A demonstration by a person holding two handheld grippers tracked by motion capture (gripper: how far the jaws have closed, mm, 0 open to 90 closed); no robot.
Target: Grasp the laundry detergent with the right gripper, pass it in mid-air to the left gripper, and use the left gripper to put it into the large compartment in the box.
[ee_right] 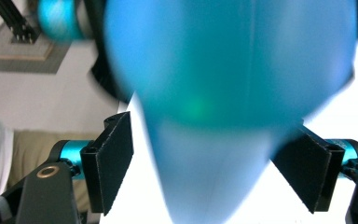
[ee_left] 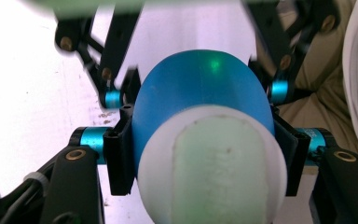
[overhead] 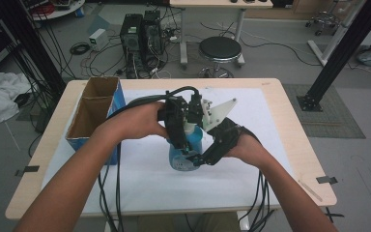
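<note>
One blue bottle [overhead: 186, 153] with a white cap stands upright near the middle of the table [overhead: 290, 145], on the white sheet [overhead: 140, 169] that covers most of the tabletop. Both forearms come in from the near edge and meet at the bottle.

The left gripper [overhead: 178, 137] points down over the bottle from the hand on its left side. In the left gripper view its two pads press on either side of the bottle [ee_left: 200, 88] just below the white cap [ee_left: 212, 163], so it holds the bottle's upper part.

The right gripper [overhead: 198, 159] reaches in low from the bottle's right, angled toward its base, with the grey three-cornered plate above it. In the right gripper view its two pads stand apart on both sides of the blurred blue bottle [ee_right: 228, 65] with a gap showing, not pressing on it.

One open cardboard box [overhead: 94, 113] with two compartments sits to the left of the bottle, near the table's left edge.
</note>
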